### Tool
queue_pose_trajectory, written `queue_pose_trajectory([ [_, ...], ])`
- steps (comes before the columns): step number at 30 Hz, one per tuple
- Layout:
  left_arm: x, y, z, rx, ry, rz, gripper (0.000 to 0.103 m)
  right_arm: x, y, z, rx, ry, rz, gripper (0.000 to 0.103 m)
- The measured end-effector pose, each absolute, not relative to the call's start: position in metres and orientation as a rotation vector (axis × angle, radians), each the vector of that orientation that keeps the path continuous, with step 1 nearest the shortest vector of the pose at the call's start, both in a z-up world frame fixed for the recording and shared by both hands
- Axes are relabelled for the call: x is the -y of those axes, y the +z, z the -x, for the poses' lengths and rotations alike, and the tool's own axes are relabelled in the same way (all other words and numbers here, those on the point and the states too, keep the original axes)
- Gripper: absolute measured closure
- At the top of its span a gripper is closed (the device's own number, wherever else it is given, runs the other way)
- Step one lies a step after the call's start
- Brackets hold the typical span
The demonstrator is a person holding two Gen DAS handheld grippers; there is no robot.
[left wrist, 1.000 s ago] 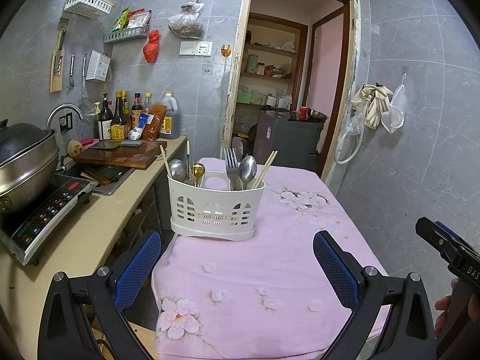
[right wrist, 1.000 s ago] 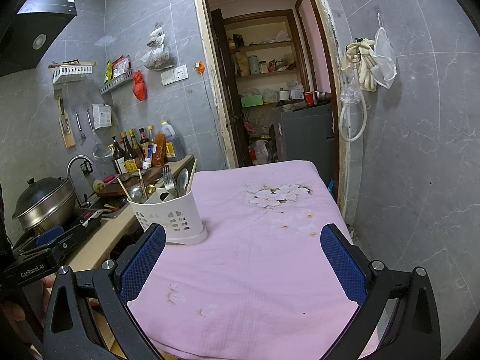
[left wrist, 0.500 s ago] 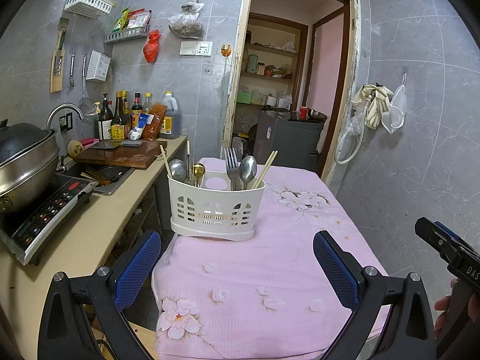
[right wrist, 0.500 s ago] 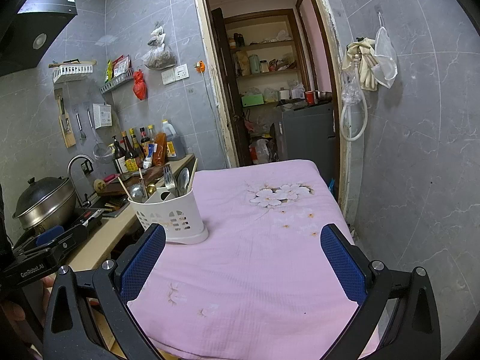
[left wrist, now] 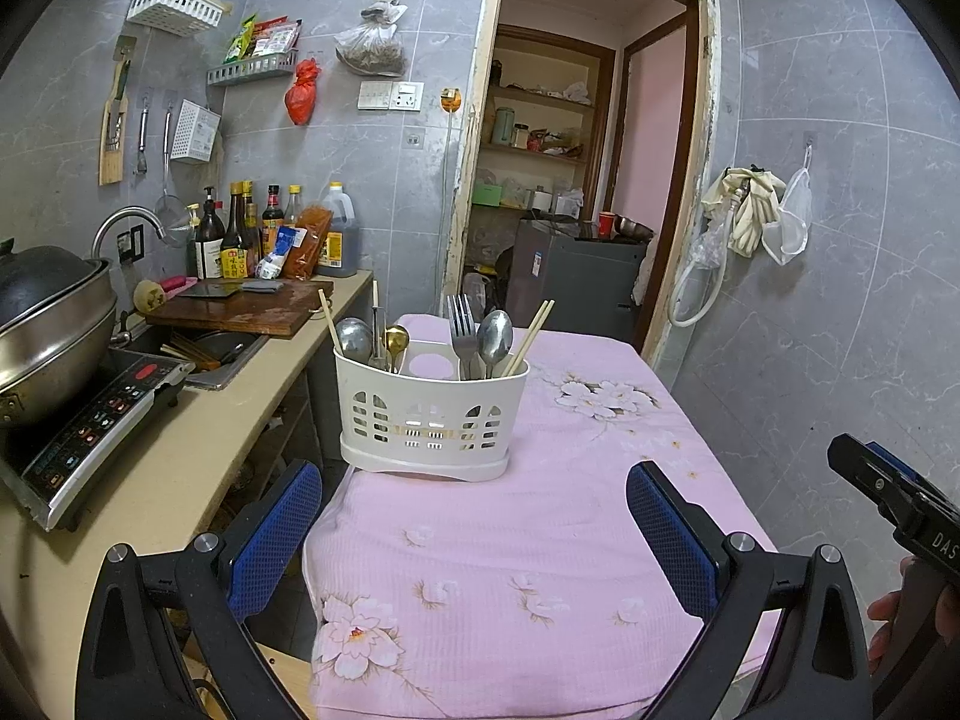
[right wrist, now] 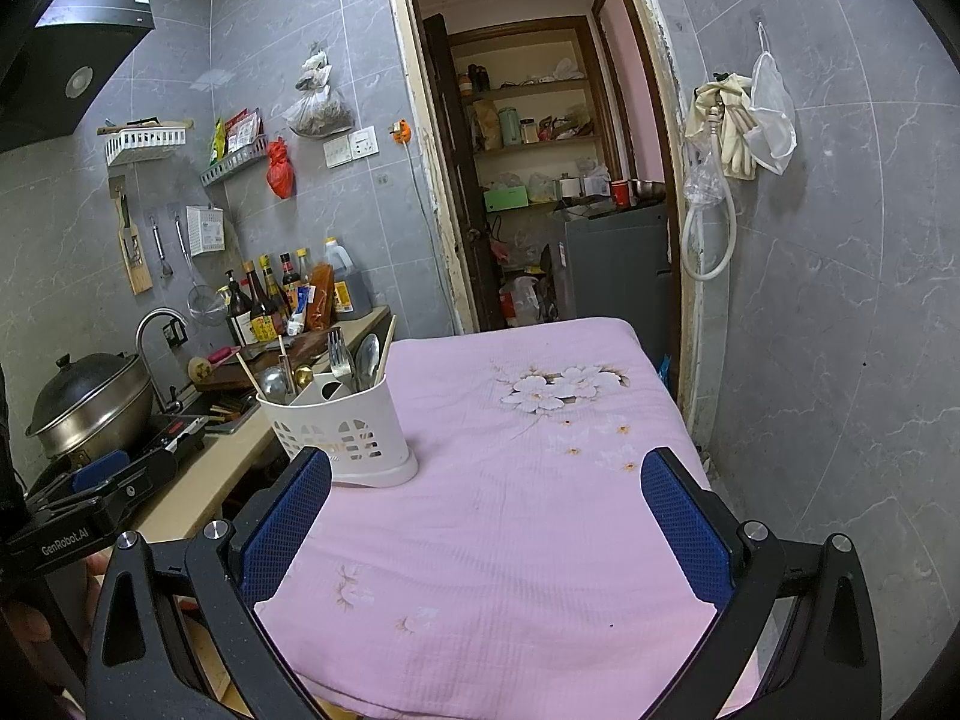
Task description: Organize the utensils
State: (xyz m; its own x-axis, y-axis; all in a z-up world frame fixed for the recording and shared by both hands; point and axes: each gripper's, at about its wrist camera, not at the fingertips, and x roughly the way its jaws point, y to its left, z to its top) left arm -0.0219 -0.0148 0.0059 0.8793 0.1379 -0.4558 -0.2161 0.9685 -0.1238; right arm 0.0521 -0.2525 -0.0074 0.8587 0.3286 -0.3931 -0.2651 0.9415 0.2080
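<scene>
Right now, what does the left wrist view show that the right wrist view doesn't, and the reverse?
Only the left wrist view shows the induction cooktop's control panel and the open left gripper. Only the right wrist view shows the range hood and the open right gripper. Both show the white utensil caddy holding fork, spoons and chopsticks on the pink tablecloth.

The left tongs are spread wide, their blue-padded fingers far apart with nothing between them, pointing forward and level. The right tongs are likewise wide apart and hold nothing, their blue pads facing each other. Each tool's black body shows at the edge of the other's view, with the person's fingers wrapped on its grip.
</scene>
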Motion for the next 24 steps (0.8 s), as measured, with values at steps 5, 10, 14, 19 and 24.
queue_pose_trajectory([
  [5, 0.0143, 0.0055, 0.0213, -0.462, 0.185, 0.173, 0.001, 0.2524, -0.0072, -0.0523, -0.439, 0.313, -0.149, 0.001],
  [10, 0.0141, 0.0059, 0.0219, -0.462, 0.185, 0.174, 0.001, 0.2527, -0.0069, -0.0527, -0.439, 0.313, -0.149, 0.001],
  [14, 0.0139, 0.0054, 0.0216, -0.463, 0.187, 0.174, 0.001, 0.2527, -0.0067, -0.0526, -0.439, 0.313, -0.149, 0.001],
  [19, 0.0129, 0.0043, 0.0223, -0.465, 0.188, 0.174, 0.001, 0.2523, -0.0073, -0.0518, -0.439, 0.312, -0.147, 0.001],
  [24, 0.0130, 0.0045, 0.0225, -0.464, 0.187, 0.175, 0.001, 0.2526, -0.0071, -0.0525, -0.440, 0.312, -0.147, 0.001],
])
